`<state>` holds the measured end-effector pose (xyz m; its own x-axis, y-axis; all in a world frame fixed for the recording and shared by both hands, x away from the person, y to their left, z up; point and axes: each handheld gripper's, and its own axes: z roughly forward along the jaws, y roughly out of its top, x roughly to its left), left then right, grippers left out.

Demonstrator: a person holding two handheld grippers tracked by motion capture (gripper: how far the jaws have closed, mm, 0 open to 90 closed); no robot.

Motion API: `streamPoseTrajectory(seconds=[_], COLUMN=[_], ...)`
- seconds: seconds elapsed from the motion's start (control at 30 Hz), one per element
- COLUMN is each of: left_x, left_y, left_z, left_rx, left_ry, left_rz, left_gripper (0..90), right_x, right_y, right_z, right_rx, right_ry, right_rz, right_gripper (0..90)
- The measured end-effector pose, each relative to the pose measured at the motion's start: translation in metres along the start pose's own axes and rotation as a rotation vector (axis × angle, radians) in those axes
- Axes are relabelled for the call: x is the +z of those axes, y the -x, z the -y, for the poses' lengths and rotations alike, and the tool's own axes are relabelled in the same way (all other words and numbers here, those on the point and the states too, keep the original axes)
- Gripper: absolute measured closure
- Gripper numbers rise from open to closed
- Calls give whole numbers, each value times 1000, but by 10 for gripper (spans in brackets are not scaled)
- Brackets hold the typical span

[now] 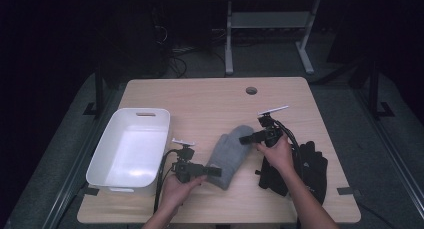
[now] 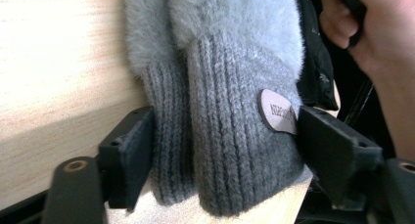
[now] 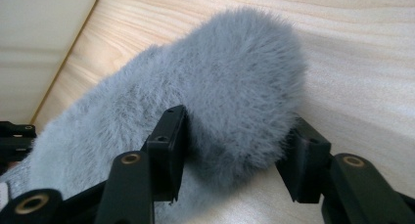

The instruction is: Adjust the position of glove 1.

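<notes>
A grey fluffy mitten pair lies mid-table, its ribbed knit cuffs toward me. My left gripper reaches in from the left at the cuff end. In the left gripper view, both pads of that gripper touch the sides of the two cuffs, beside a small oval label. My right gripper is at the far, rounded tip. In the right gripper view, the jaws of that gripper stand apart on either side of the furry tip, which rests on the wood.
A white plastic bin stands at the left of the wooden table, close to my left hand. Black gloves lie under my right forearm at the right. A round cable hole is near the far edge.
</notes>
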<state>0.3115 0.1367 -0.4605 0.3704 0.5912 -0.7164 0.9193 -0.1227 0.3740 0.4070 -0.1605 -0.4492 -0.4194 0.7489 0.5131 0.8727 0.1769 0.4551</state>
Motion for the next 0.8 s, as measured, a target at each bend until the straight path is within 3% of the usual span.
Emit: streamPoseTrajectory(seconds=[0.23, 0.33, 0.47, 0.6, 0.73, 0.8], left_x=[3, 8, 11, 11, 10, 9], left_y=[-2, 0, 1, 1, 1, 1], left_z=[-1, 0, 1, 3, 6, 7], left_rx=[-27, -22, -13, -7, -6, -9], left_ry=[-15, -24, -42, -45, -27, -15], left_rz=[4, 8, 23, 48, 60, 68], left_gripper=[211, 220, 274, 379, 436, 443], right_x=[1, 3, 9, 15, 19, 18], right_y=[-4, -5, -8, -9, -12, -14], right_z=[2, 3, 4, 4, 2, 1], right_rx=[16, 26, 57, 80, 78, 77], right_ry=[26, 39, 51, 69, 87, 96], right_rz=[31, 55, 52, -19, -51, -66], right_gripper=[480, 459, 475, 606, 723, 738])
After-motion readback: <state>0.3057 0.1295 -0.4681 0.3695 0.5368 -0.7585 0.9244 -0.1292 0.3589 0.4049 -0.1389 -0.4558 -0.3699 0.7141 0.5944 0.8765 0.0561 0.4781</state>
